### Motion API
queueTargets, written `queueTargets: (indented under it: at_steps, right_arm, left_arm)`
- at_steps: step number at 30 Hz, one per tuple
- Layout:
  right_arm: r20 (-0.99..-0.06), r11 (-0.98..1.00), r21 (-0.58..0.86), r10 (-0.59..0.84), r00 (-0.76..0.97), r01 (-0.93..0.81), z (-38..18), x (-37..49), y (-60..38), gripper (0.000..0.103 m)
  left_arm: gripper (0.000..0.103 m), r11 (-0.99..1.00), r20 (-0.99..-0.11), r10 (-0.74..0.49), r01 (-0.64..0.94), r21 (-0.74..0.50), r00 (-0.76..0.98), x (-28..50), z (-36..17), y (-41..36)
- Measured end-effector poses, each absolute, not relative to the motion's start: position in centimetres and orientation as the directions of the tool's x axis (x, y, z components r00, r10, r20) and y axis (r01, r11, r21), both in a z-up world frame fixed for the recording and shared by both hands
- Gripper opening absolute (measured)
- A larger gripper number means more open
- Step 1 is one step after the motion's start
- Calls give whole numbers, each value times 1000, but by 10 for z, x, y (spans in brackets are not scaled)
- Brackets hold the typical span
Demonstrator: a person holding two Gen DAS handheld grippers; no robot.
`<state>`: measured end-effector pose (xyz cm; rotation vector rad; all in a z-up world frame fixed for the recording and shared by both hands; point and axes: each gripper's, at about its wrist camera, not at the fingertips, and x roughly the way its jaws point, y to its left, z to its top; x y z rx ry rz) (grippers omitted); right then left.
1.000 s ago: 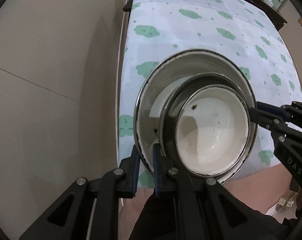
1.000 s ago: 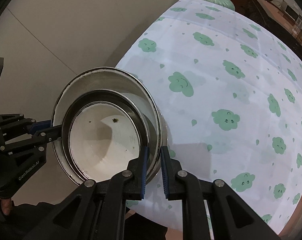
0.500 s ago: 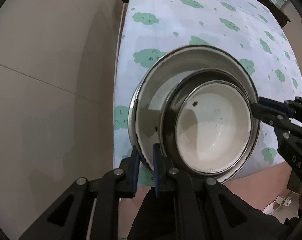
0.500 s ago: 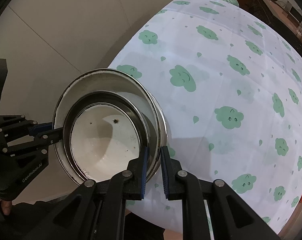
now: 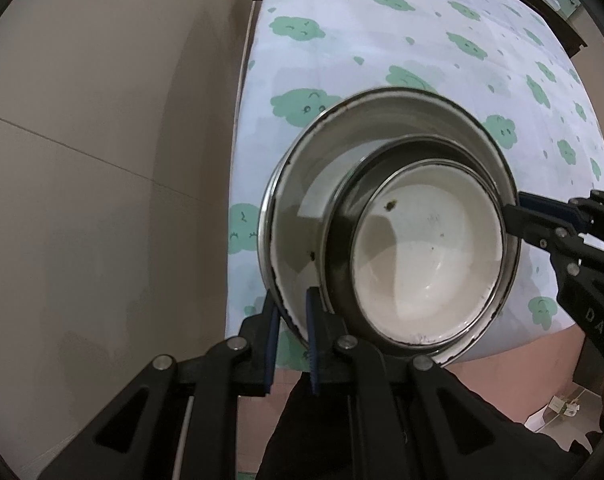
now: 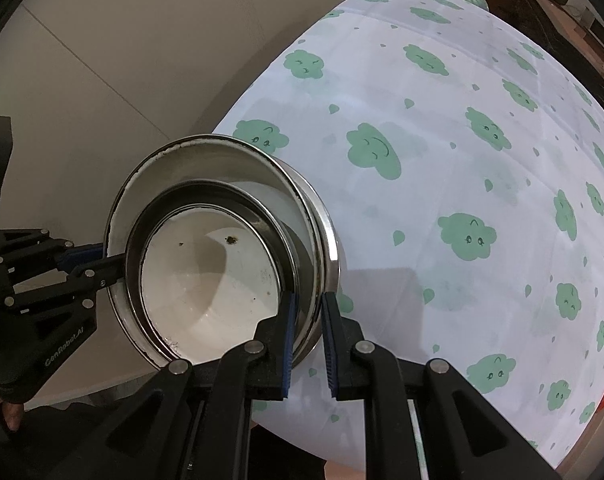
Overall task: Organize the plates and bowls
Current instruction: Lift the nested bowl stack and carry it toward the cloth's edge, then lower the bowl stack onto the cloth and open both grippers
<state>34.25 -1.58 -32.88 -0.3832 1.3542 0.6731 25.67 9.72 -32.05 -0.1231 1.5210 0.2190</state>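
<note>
Steel rims carry the whole load: the big bowl (image 5: 302,184) hangs tilted in the air above the near edge of the table (image 5: 381,32), with the small bowl (image 5: 429,260) nested loose inside it, slid toward the big bowl's low side. The left gripper (image 5: 292,320) is clamped on the big bowl's wall, one finger inside and one outside. The right gripper (image 6: 307,320) pinches the opposite side the same way, though whether it also catches the small bowl's rim I cannot tell.

Risk lies mostly in the tilt. Nothing seems to hold the small bowl but gravity and the big bowl's wall, so a steeper lean toward the person would likely let it slide out and drop to the floor (image 5: 102,160) beside the table. Thin, smooth metal also gives the pads little bite; if the two grippers pull apart or twist unevenly, one rim could slip free and the stack would swing on the other.
</note>
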Motion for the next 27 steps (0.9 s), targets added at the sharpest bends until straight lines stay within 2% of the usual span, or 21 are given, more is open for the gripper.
queueTargets:
  at_steps: [19,27]
  right_arm:
    - [-957,752,169,281,77,-637,-326,340,-26,17]
    - [-947,746,174,306,99,-643,-320,340,-30,17]
  left_arm:
    - [10,958,-999,41,-283,33,23,262,-330,109]
    - [12,958,-997,67,-282,53,39,263,-324,108]
